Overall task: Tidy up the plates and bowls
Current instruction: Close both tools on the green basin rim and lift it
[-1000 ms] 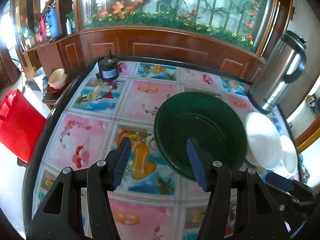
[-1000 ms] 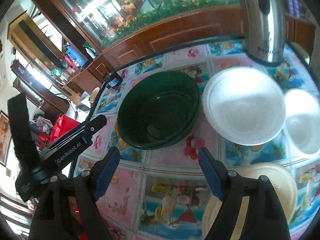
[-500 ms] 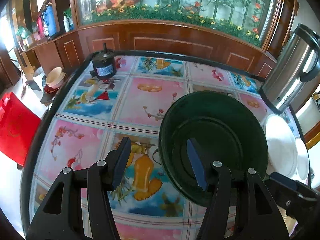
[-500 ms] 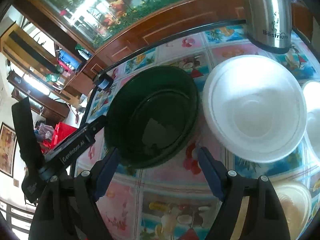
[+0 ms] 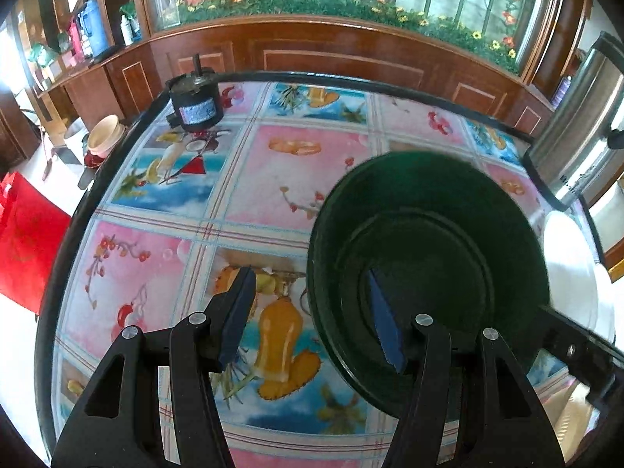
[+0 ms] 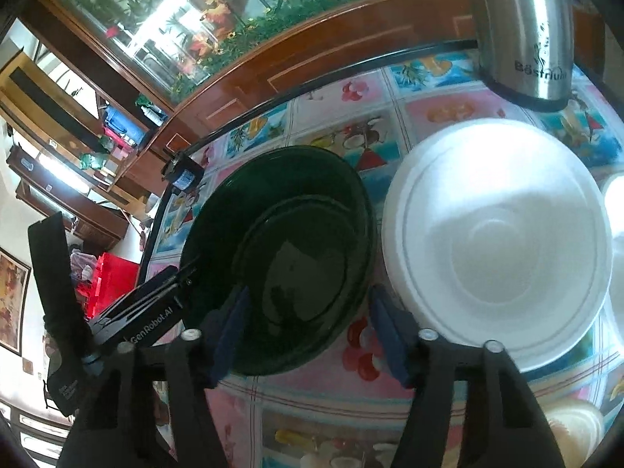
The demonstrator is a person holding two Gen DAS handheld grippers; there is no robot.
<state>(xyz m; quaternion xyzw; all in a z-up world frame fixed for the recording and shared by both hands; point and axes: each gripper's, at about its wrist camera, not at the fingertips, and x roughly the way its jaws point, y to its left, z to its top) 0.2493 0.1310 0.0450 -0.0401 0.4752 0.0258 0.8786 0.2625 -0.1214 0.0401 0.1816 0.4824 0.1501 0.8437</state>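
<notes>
A dark green bowl (image 5: 429, 265) (image 6: 280, 257) stands on the fruit-print tablecloth (image 5: 273, 179). My left gripper (image 5: 312, 304) is open astride its left rim, with the right pad inside the bowl and the left pad outside. My right gripper (image 6: 310, 327) straddles the bowl's near right rim. Its jaws are closing and the pads do not press on the rim. A large white bowl (image 6: 495, 241) sits just right of the green one, almost touching it. A smaller white bowl (image 6: 616, 241) shows at the right edge.
A steel kettle (image 6: 526, 27) stands at the far right of the table. A black motor (image 5: 195, 105) sits at the far left corner. A cream dish (image 6: 573, 429) lies near the front right. The table's black rim (image 5: 66, 241) runs along the left.
Both grippers have come down and closer to the green bowl, so its rim now lies between each pair of fingers. The right jaws have narrowed.
</notes>
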